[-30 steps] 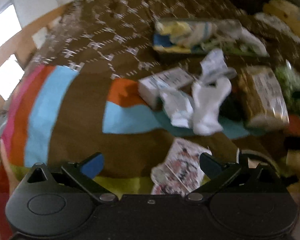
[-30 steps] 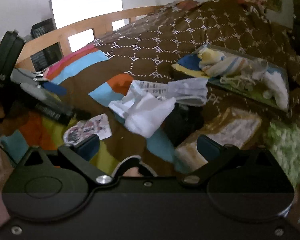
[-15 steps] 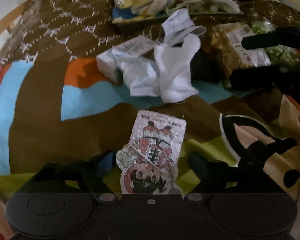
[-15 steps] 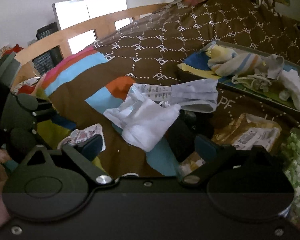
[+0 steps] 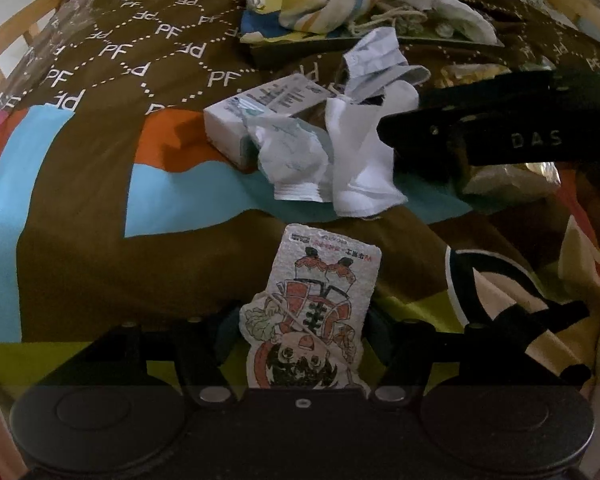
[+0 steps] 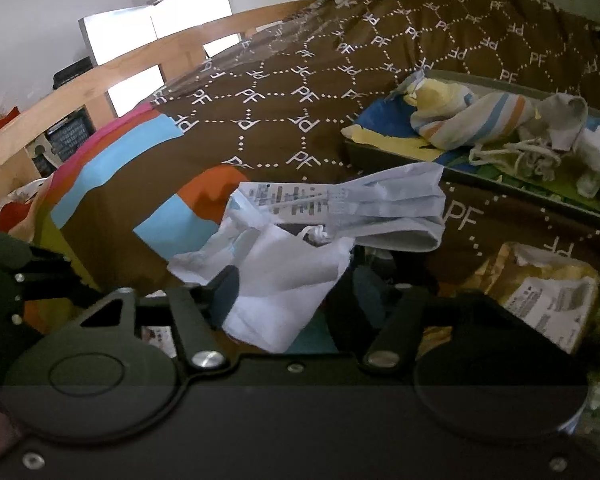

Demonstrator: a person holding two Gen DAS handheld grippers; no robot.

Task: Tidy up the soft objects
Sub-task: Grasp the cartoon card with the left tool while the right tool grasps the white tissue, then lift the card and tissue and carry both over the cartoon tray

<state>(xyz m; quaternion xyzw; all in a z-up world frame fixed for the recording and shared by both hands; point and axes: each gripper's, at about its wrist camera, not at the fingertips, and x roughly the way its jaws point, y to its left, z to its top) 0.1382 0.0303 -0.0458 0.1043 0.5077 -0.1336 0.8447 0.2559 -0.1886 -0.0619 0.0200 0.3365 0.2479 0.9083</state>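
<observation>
White cloth (image 6: 288, 292) lies frame centre on the bedspread (image 6: 308, 92), between the right gripper (image 6: 296, 300) jaws, which are closing; contact can't be confirmed. Only the left view shows a cartoon-print packet (image 5: 312, 316) bottom centre, between the closing left gripper (image 5: 300, 340) jaws. Sock tray (image 6: 480, 80) upper right.

Crumpled white cloth (image 6: 288, 280) beside cartoon-printed pad (image 5: 316, 312)
</observation>
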